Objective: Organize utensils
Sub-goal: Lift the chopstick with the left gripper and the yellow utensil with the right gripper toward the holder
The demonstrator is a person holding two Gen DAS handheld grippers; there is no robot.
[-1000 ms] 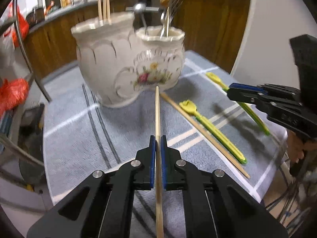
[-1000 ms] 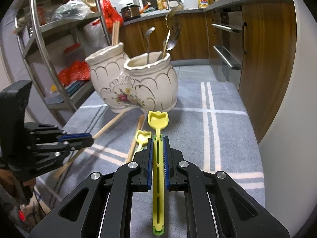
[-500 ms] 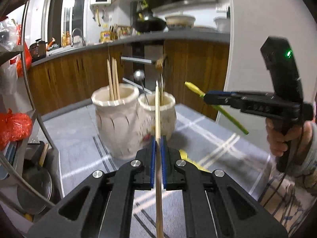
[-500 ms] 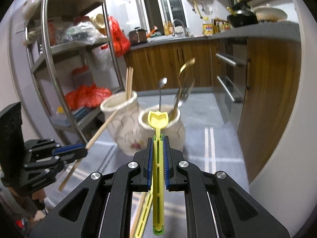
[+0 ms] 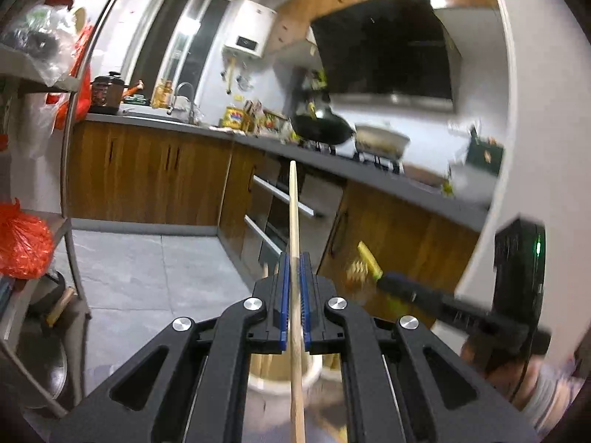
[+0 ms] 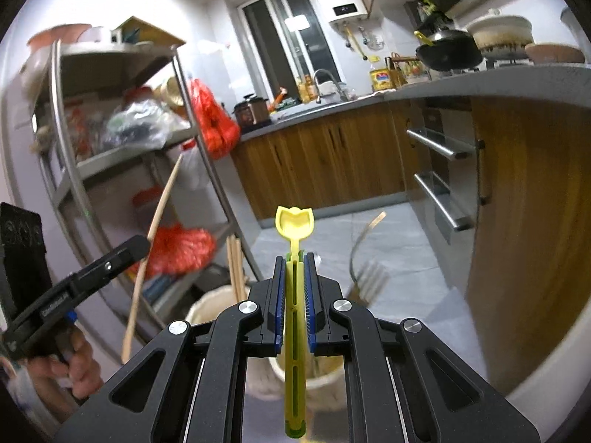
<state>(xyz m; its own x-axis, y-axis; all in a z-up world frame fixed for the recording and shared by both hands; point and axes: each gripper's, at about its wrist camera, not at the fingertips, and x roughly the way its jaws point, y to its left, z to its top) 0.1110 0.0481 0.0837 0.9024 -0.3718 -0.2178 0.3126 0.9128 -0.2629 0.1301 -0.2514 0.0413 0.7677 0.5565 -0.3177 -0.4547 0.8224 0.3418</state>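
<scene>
Left gripper point(image 5: 291, 269) jaws clamp a pale wooden chopstick point(image 5: 294, 221); right gripper point(image 6: 294, 269) jaws clamp a slotted yellow-green utensil point(image 6: 294, 310).

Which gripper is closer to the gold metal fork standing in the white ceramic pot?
Right. The right gripper, gripping a yellow plastic spoon, is just left of the gold metal fork; the left gripper, holding a wooden chopstick, is much farther left.

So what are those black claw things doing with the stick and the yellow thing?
A person holds a claw in each hand, tidying utensils. The left claw is shut on a wooden chopstick. The right claw is shut on a yellow plastic utensil. Both hang above the white holder, which already has chopsticks and a fork in it.
</scene>
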